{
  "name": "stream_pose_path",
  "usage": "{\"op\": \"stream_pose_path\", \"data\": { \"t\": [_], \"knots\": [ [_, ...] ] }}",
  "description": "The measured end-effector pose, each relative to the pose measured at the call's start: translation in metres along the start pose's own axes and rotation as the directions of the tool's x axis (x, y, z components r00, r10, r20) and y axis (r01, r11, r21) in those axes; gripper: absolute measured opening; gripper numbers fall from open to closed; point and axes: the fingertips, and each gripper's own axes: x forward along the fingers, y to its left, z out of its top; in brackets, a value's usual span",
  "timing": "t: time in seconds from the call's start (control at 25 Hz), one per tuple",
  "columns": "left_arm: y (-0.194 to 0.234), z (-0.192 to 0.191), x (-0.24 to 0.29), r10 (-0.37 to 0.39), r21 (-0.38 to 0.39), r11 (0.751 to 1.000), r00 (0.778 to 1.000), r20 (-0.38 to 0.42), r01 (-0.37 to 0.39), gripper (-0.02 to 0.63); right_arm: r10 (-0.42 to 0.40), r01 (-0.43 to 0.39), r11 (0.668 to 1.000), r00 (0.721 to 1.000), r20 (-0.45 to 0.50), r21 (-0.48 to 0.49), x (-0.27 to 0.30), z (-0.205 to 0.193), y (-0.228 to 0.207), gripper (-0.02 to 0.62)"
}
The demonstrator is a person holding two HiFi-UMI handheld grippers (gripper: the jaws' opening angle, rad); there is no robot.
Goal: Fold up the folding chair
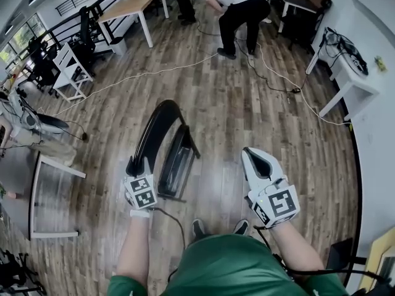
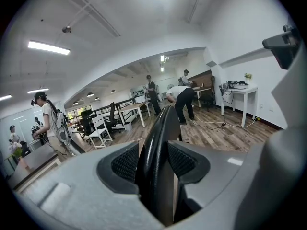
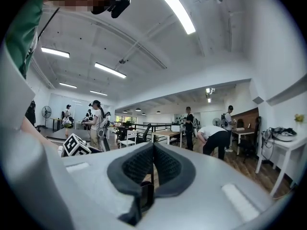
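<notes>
Planks of brown wood make up the floor (image 1: 247, 116), and the black folding chair (image 1: 165, 142) stands on it just in front of the wearer's shoes (image 1: 197, 228), out in the open middle and well away from the floor's right edge, where white tables (image 1: 349, 88) line the wall. From above, its curved back frame arches away from the wearer, with the seat panel (image 1: 177, 164) tipped steeply beside it. How far the chair is folded I cannot tell.

The left claw (image 1: 133, 165) has hold of the near end of that curved back frame. In the left gripper view the dark rim runs straight up between the two jaws, which stand part-way apart with their textured pads (image 2: 125, 163) pressed against it from either side.

The right claw (image 1: 254, 156) hangs in the air to the right of the chair, apart from it and touching nothing. Its jaws are drawn fully together, pad against pad, with nothing between them.

A white cable (image 1: 154, 73) trails across the boards beyond the chair. Toward the floor's far edge a person in a white top (image 1: 237, 8) bends over at the waist, and a wood-topped table (image 1: 129, 6) stands to that person's left. A white chair (image 1: 71, 73) sits near the floor's left edge, with dark office chairs behind it.
</notes>
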Motion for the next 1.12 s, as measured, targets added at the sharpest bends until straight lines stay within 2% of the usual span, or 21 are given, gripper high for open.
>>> {"op": "stream_pose_path", "data": {
  "t": [0.16, 1.12],
  "knots": [
    [-0.002, 0.0, -0.001, 0.001, 0.003, 1.0, 1.0, 0.005, -0.001, 0.192, 0.0, 0.0, 1.0, 1.0, 0.008, -0.025, 0.0, 0.003, 0.002, 0.003],
    [0.002, 0.0, 0.002, 0.0, 0.005, 1.0, 1.0, 0.01, 0.0, 0.192, 0.006, -0.005, 1.0, 0.999, 0.04, -0.028, 0.001, 0.016, 0.011, 0.003]
  ]
}}
